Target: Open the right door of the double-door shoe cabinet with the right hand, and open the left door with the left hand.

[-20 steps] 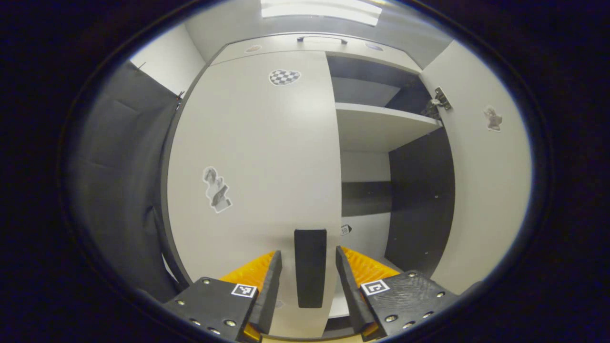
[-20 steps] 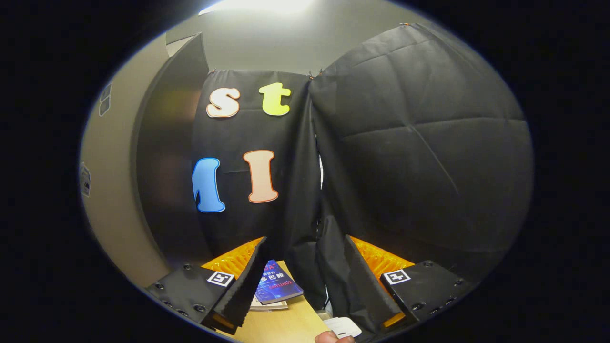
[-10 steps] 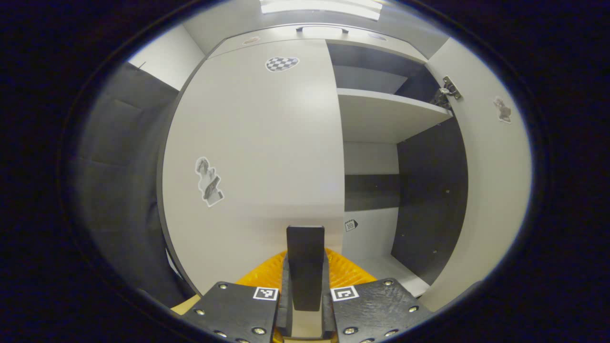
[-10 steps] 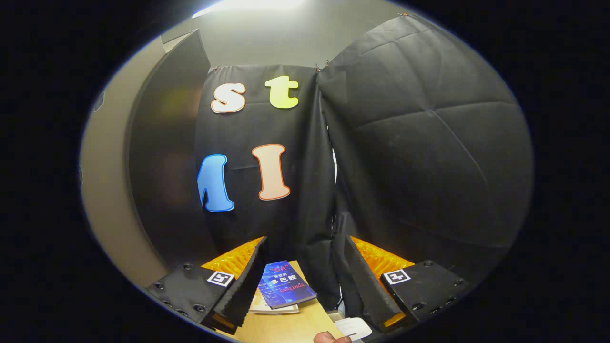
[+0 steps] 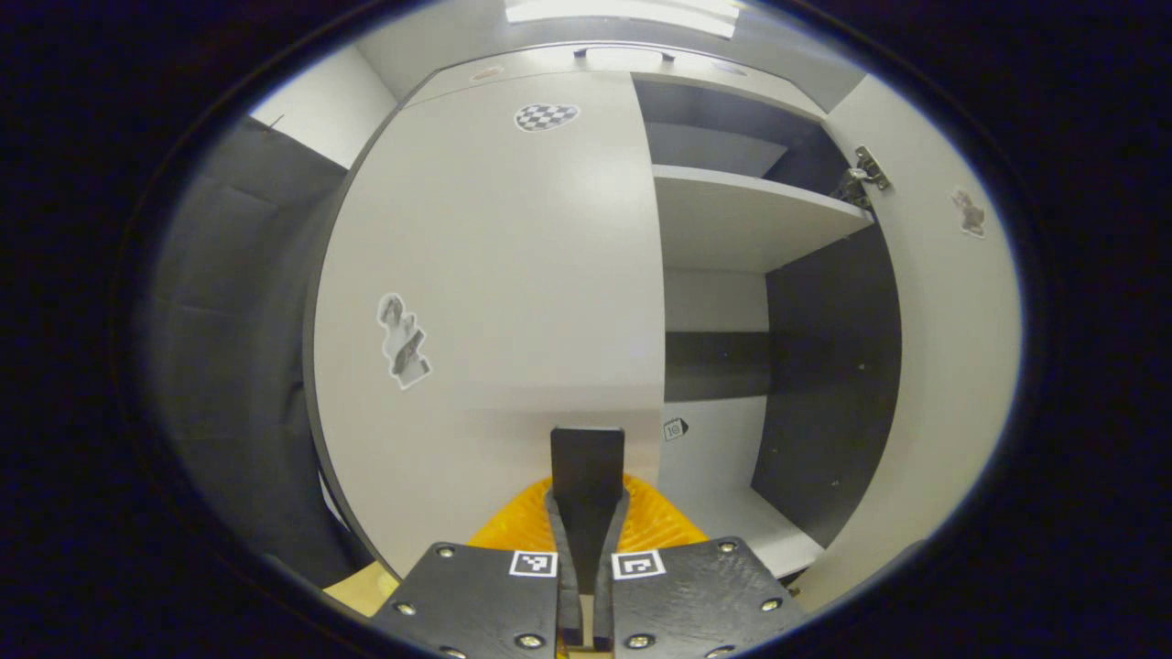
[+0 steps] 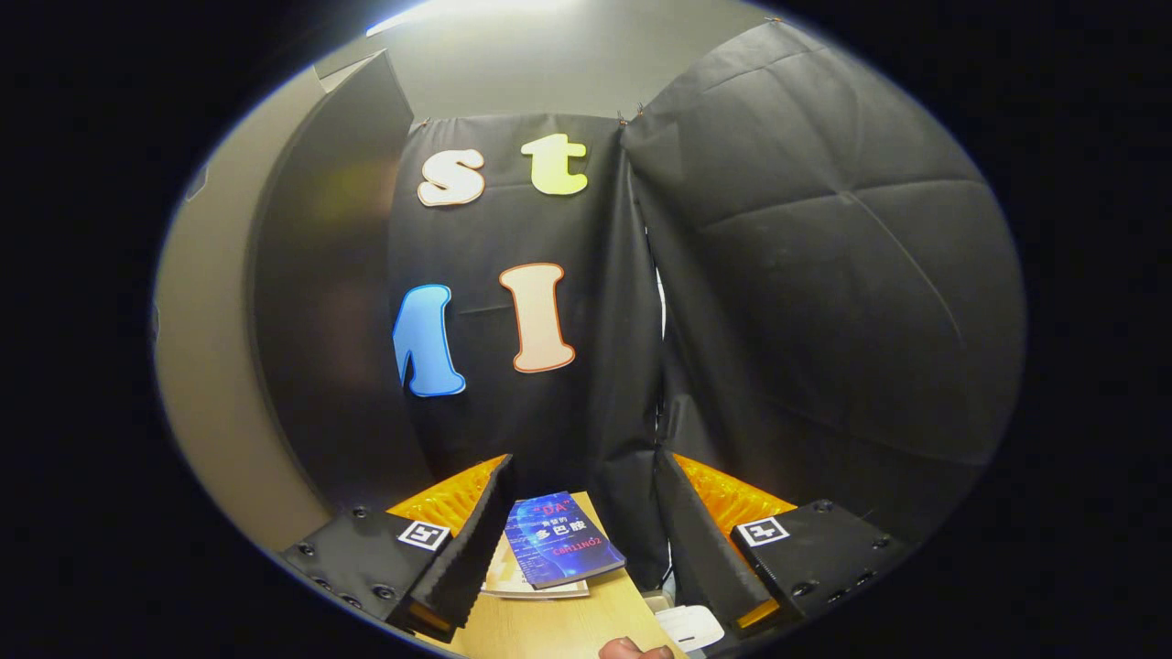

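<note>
Since a second ago the left gripper (image 5: 586, 513) went from spread to pinching the handle (image 5: 587, 462) low on the shut left door (image 5: 494, 302), right door (image 5: 943, 348) already open at frame right, right gripper (image 6: 581, 531) idling spread, so pull smoothly along the hinge arc.

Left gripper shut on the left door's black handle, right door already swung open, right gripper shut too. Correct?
Not quite: the right gripper is open, its jaws spread wide with nothing between them, as the right gripper view shows. The rest holds in the left gripper view: the left gripper is shut on the black handle of the left door, and the right door stands open.
</note>
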`<action>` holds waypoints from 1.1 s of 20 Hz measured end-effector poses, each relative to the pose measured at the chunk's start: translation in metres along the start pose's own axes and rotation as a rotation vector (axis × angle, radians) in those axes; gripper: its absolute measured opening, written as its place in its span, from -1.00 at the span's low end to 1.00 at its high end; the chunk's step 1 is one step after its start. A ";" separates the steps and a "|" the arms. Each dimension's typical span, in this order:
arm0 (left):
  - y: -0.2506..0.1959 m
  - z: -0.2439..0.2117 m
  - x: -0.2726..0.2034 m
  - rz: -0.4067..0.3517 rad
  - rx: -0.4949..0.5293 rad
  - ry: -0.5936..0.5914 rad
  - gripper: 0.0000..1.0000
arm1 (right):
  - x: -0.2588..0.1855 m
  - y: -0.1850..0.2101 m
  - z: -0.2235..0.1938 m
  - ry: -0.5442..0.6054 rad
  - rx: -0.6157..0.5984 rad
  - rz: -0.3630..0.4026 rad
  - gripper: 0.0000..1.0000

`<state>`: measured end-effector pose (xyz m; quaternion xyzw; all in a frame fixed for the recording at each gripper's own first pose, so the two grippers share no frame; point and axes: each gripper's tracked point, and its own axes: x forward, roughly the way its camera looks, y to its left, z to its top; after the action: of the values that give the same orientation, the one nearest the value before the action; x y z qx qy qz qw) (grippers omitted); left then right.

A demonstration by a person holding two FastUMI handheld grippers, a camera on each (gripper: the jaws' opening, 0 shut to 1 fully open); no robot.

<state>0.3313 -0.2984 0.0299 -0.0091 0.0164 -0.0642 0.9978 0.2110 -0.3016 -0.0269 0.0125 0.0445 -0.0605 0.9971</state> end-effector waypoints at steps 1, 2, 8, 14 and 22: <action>0.000 0.000 -0.002 0.001 0.000 0.000 -0.85 | -0.002 0.000 0.001 -0.002 0.005 -0.001 0.96; 0.000 0.000 -0.003 0.002 -0.002 0.002 -0.86 | -0.005 0.000 0.000 0.002 0.009 0.001 0.96; 0.003 -0.001 -0.012 -0.008 -0.024 0.007 -0.86 | -0.036 -0.001 -0.003 0.015 -0.026 -0.028 0.96; 0.013 -0.003 -0.025 -0.084 -0.049 -0.002 -0.86 | -0.076 0.002 0.005 0.011 -0.042 -0.104 0.95; 0.036 -0.008 -0.041 -0.232 -0.087 -0.010 -0.87 | -0.156 0.052 0.028 -0.062 0.006 -0.165 0.96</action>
<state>0.2954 -0.2579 0.0226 -0.0544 0.0132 -0.1786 0.9823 0.0658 -0.2323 0.0163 0.0101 0.0145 -0.1431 0.9896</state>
